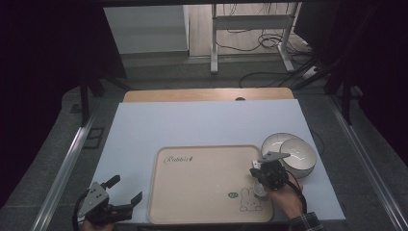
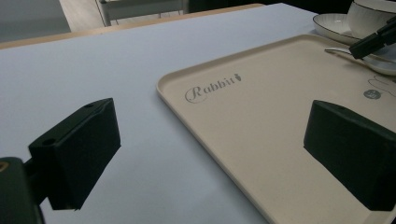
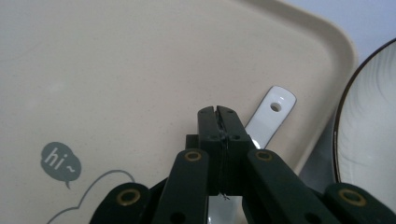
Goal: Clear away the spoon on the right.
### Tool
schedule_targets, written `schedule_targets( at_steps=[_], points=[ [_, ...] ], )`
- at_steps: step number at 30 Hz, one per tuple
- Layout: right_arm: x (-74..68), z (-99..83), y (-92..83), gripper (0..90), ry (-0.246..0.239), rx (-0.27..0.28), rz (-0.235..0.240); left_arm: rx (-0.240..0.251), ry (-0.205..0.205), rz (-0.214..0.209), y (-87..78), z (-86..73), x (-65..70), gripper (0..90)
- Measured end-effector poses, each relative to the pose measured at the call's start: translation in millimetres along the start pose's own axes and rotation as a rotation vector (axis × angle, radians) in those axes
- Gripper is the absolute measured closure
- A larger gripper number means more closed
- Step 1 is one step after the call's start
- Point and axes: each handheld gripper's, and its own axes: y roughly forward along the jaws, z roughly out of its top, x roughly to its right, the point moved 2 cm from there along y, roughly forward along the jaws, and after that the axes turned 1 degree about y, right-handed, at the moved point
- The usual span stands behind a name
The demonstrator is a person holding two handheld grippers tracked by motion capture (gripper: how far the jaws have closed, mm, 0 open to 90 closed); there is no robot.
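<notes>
- Now, pale sheet [image 1: 192, 125] over the wooden table [image 1: 207, 94], dark room.
- Left gripper [image 1: 126, 191] gapes beside the tray [image 1: 202, 187].
- Right gripper view: right gripper [image 3: 218, 112] shut above the white spoon [image 3: 273, 114]; whether it grips, can't tell.

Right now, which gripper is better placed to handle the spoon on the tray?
Right. The right gripper is shut directly over the spoon at the tray's right edge, beside the bowl. The left gripper is open, off the tray's left side.
</notes>
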Motion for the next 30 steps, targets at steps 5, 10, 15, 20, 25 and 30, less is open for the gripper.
schedule_targets(
  at_steps=[5,10,15,20,25,30],
  points=[
    [-2.0,0.5,-1.2,79.3,-0.003,0.016,0.012,0.0,0.0,-0.001,0.2,0.0,0.3,3.7],
    [-3.6,1.6,-3.2,63.9,-0.011,0.042,0.01,0.0,0.0,0.0,0.3,0.0,0.1,3.6],
    [-6.3,3.0,-11.5,47.5,-0.022,0.09,0.001,0.0,-0.001,0.0,0.2,-0.1,0.0,3.6],
    [-9.0,6.3,-23.5,27.7,-0.038,0.17,-0.011,0.0,-0.002,0.0,0.0,-0.2,0.1,3.6],
    [-12.9,9.5,-37.7,12.0,-0.055,0.252,-0.032,0.001,-0.005,-0.003,-0.3,-0.4,-0.2,3.4],
    [-16.5,7.3,-49.7,2.9,-0.068,0.292,-0.037,0.002,-0.005,-0.007,-0.4,-0.2,-0.2,3.3]
  ],
)
